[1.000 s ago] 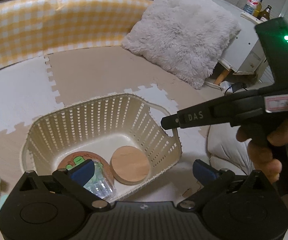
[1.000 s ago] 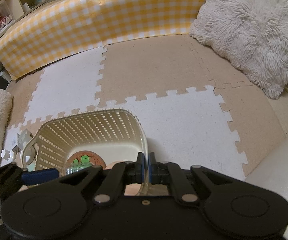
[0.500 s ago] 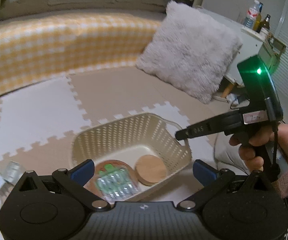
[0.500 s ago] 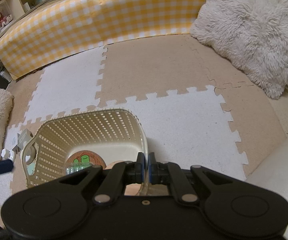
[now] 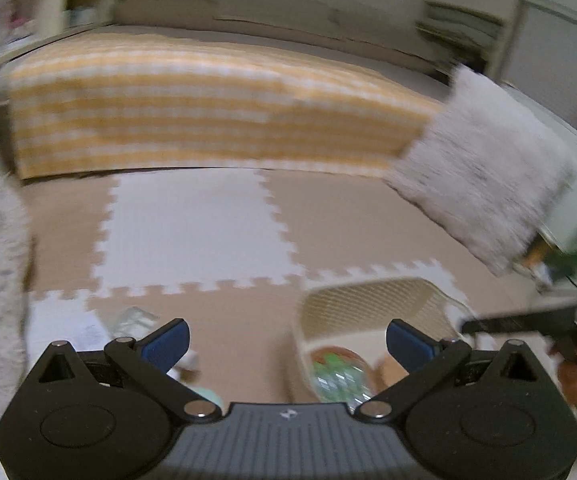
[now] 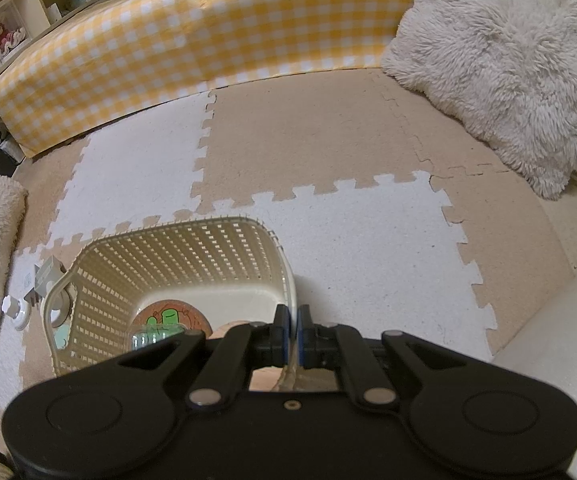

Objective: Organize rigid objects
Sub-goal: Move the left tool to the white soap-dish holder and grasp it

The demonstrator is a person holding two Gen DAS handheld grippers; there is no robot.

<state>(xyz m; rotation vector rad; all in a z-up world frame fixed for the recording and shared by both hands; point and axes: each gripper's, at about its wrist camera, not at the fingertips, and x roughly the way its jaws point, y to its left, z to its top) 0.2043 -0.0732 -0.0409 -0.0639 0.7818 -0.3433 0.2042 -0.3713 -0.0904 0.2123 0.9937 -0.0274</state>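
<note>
A cream lattice basket (image 6: 168, 240) stands on the foam floor mat. Inside lie a round coaster with a green figure (image 6: 172, 314), a clear packet of green pieces (image 6: 148, 338) and a wooden disc (image 6: 224, 330). My right gripper (image 6: 292, 320) is shut on the basket's right rim. In the blurred left wrist view the basket (image 5: 368, 296) sits at lower right, with the packet (image 5: 340, 380) showing in it. My left gripper (image 5: 288, 340) hangs open to the basket's left, with nothing between its blue pads. The right gripper's black body (image 5: 528, 320) and a person's hand (image 5: 572, 376) are at the right edge.
Small loose items lie left of the basket: a white knob (image 6: 18, 308), a grey-white plug (image 6: 46, 276), a clear packet (image 5: 132, 320) and a mint object (image 5: 208, 396). A yellow checked bumper (image 6: 208, 32) rings the back. Fluffy cushions (image 6: 508, 60) lie right and left.
My left gripper has drawn up and leftward out of the basket, still open, leaving the packet inside. Its view swung left. The right gripper has kept still on the rim.
</note>
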